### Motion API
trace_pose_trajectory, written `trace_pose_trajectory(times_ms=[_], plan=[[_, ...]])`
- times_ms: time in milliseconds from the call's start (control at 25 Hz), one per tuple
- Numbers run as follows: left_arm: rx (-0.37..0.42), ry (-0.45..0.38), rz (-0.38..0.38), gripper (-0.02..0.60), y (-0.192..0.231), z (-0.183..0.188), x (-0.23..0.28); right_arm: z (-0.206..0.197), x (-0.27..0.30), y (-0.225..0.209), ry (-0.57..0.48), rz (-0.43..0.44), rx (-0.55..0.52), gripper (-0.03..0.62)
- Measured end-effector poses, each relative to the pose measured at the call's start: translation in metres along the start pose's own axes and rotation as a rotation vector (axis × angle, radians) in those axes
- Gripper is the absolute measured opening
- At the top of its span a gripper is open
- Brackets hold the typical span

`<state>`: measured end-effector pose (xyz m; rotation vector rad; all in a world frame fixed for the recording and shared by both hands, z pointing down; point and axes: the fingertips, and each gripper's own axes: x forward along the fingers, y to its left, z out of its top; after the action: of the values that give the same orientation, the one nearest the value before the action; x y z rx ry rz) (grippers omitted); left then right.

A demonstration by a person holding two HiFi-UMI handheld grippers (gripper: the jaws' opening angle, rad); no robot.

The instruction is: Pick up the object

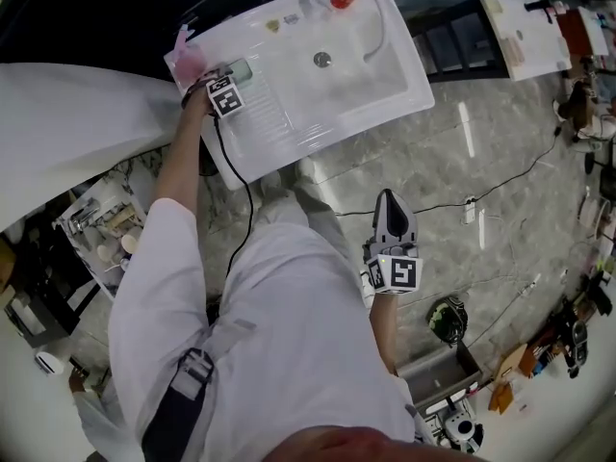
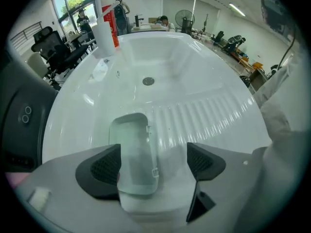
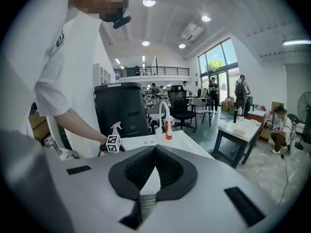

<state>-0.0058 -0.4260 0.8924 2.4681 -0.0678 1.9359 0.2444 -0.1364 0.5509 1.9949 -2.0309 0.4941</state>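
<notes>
Pickup barely begun: left claw point(image 2: 154, 164) stands open around the clear plastic case point(image 2: 133, 154), unlifted on the sink point(image 2: 209, 115) drainboard near its edge; right claw point(image 3: 154, 166) closed, empty.

White short-sleeved shirt point(image 1: 289, 316), grey-and-black buckled strap point(image 1: 192, 373) across it, black cable point(image 1: 251, 200) beside it, grey left gripper point(image 2: 153, 152), grey right gripper point(image 3: 155, 152), black-and-white marker cube point(image 1: 225, 95) on each.

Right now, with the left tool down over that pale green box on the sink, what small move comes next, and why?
Probably close the fingers. The left gripper straddles the pale green box, which lies flat on the ribbed drainboard. One finger is at its side and the other stands clear, so nothing is gripped yet.
</notes>
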Motion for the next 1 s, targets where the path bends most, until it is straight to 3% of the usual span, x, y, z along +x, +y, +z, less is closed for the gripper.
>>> trace_pose_trajectory(times_ms=[80,200,320,400,440,480,520,1000], plan=[[0.013,0.018,-0.002,0.402,0.001,0.000,0.003,-0.003,-0.003,-0.003,0.005,-0.013,0.006,0.003],[0.032,0.027,0.012,0.291,0.006,0.003,0.007,-0.004,-0.004,-0.007,0.010,-0.030,0.015,0.003],[0.009,0.031,-0.022,0.264,0.004,0.000,0.009,-0.003,-0.002,-0.007,0.011,-0.039,0.014,0.003],[-0.015,0.015,-0.044,0.211,0.001,0.000,0.008,-0.005,-0.002,-0.007,0.010,-0.040,0.016,0.003],[-0.021,0.001,-0.038,0.179,0.001,0.001,0.009,-0.006,-0.002,-0.007,0.011,-0.041,0.018,0.003],[-0.023,-0.007,-0.019,0.051,0.002,0.001,0.010,-0.007,-0.002,-0.007,0.012,-0.041,0.019,0.003],[-0.023,-0.012,0.001,0.020,0.003,-0.001,0.011,-0.006,-0.002,-0.006,0.013,-0.042,0.019,0.003],[-0.002,-0.011,0.006,0.003,-0.002,-0.003,0.011,-0.002,-0.002,0.002,0.010,-0.044,0.001,0.003]])
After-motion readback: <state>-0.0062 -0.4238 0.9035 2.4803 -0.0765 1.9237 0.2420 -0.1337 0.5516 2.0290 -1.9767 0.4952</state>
